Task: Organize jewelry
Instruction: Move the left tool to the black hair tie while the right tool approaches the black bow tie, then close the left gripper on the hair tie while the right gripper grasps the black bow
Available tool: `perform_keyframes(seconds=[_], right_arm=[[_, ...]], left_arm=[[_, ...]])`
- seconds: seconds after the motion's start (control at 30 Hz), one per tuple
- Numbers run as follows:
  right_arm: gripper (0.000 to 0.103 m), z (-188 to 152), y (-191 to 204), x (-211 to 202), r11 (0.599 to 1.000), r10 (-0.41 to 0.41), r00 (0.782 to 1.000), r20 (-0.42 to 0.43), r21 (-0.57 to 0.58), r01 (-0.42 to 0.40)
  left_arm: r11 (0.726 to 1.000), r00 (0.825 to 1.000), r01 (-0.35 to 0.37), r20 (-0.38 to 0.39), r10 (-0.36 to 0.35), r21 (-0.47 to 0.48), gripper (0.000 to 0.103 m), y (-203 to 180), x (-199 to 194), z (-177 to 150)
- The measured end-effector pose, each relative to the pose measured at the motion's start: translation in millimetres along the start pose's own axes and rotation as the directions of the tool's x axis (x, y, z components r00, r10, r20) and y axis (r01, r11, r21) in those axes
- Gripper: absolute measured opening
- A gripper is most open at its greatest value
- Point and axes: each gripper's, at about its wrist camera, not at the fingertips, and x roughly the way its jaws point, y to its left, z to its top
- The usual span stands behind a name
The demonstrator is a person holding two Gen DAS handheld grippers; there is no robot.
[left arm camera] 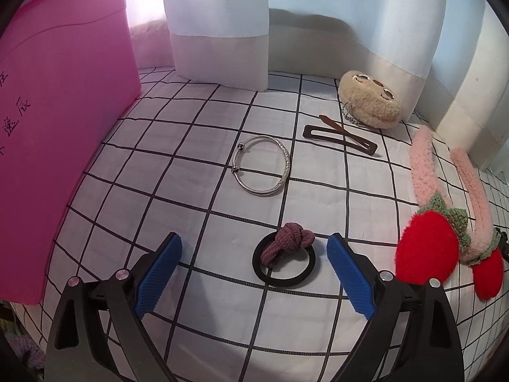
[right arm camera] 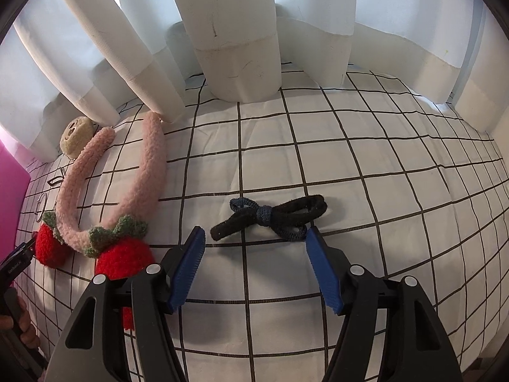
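In the left wrist view my left gripper [left arm camera: 254, 245] is open, its blue pads either side of a black hair tie with a mauve knot [left arm camera: 284, 259] on the checked cloth. Beyond lie a silver bangle [left arm camera: 261, 165], a brown flat hair clip [left arm camera: 339, 137] and a beige fuzzy clip [left arm camera: 370, 103]. A pink fuzzy headband with red strawberries [left arm camera: 428, 248] lies at the right. In the right wrist view my right gripper [right arm camera: 256, 237] is open just short of a black and navy bow hair tie [right arm camera: 269, 215]. The headband [right arm camera: 111, 197] lies to its left.
A pink box [left arm camera: 57, 133] stands at the left of the left wrist view. White curtains [right arm camera: 235, 41] hang along the far edge of the checked cloth [right arm camera: 366, 165]. The other gripper's body [right arm camera: 16, 264] shows at the left edge of the right wrist view.
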Motion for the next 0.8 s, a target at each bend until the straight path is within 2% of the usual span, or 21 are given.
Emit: perform_keyframes(seconds=[0.2,0.27,0.33,0.4,0.47,0.5,0.53,0.6,0.8], right_arm=[[0.063,1,13,6,0.997,-0.069,0.997,0.022,-0.045,0.070],[0.063,1,14,7,0.996,-0.069,0.997,0.031,-0.047,0.071],[0.052,0,14,6,0.996,-0.076,0.996,0.042,-0.051,0.078],[0.044,-1,12,4,0.996,-0.074,0.996,0.048,-0.048,0.076],[0.031,-1,11,3,0.996,-0.070,0.996,0.050,-0.046,0.072],[0.019,-5,7,-1,0.996,-0.071,0.996,0.052,-0.047,0.073],[0.011,-7,6,-3,0.996,-0.068,0.996,0.052,-0.046,0.071],[0.007,-7,3,-3,0.997,-0.061,0.997,0.054,-0.039,0.063],[0.006,-10,-5,-5,0.999,-0.019,0.998,0.063,-0.026,0.021]], left_arm=[[1.000,1.000,-0.002,0.021,0.003,-0.007,0.091,-1,-1,-4],[1.000,0.999,-0.001,0.035,0.001,-0.005,0.084,-1,-5,-8],[1.000,0.999,0.006,0.050,-0.006,0.006,0.068,-4,-10,-10],[1.000,0.998,0.014,0.060,-0.015,0.019,0.057,-7,-12,-11],[0.999,0.997,0.021,0.070,-0.023,0.027,0.041,-9,-14,-12],[0.999,0.997,0.025,0.074,-0.028,0.033,0.028,-11,-15,-12],[0.999,0.997,0.022,0.076,-0.025,0.039,0.024,-12,-15,-13],[0.999,0.997,0.013,0.079,-0.017,0.051,0.021,-15,-15,-14],[0.998,0.997,0.005,0.080,-0.010,0.067,0.019,-18,-22,-20]])
